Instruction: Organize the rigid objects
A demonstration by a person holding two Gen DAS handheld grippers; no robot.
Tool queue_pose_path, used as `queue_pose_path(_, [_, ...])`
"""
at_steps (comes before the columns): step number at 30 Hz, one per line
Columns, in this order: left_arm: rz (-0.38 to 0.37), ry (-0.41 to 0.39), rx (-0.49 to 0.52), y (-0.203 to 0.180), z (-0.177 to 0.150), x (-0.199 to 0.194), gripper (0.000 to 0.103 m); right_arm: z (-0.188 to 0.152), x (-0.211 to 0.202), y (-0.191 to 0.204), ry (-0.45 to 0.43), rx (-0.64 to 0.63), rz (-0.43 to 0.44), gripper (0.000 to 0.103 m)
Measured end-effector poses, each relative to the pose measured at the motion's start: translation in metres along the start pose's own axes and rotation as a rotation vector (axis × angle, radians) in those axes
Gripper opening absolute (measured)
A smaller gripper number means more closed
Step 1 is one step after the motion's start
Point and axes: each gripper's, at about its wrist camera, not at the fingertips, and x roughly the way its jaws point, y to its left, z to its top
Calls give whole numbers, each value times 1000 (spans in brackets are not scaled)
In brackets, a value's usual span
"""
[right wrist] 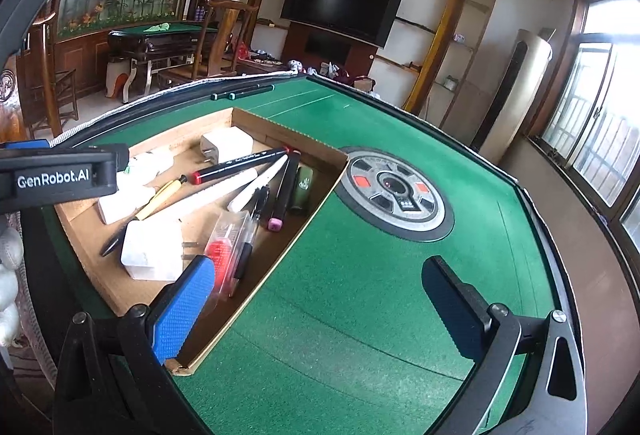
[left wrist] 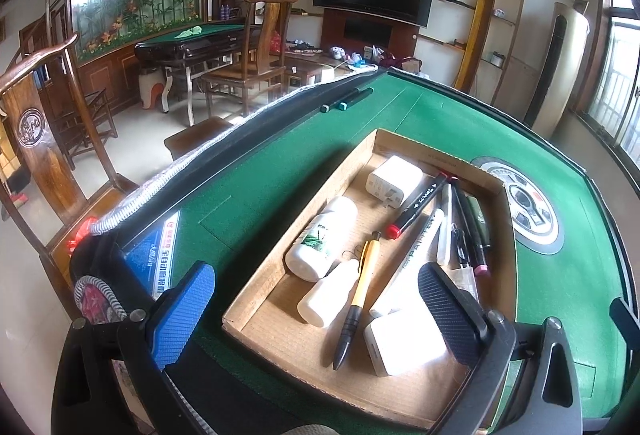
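The left hand-held gripper is hanging wide open over the near end of the cardboard tray, holding nothing. The right hand-held gripper is also spread wide and empty, hanging over the green bench just beside the tray. Pens, white chargers and white bottles are lying in the tray. Two green markers are lying at the bench's far edge.

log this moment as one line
left gripper: open, over cardboard tray | right gripper: open, empty | two green markers: outside tray, on felt
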Motion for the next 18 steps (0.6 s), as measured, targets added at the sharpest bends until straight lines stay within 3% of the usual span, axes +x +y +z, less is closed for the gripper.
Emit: queue_pose_path(18, [25,17,-21,6,0,4,103,8,1,11,-5,-32,15,103])
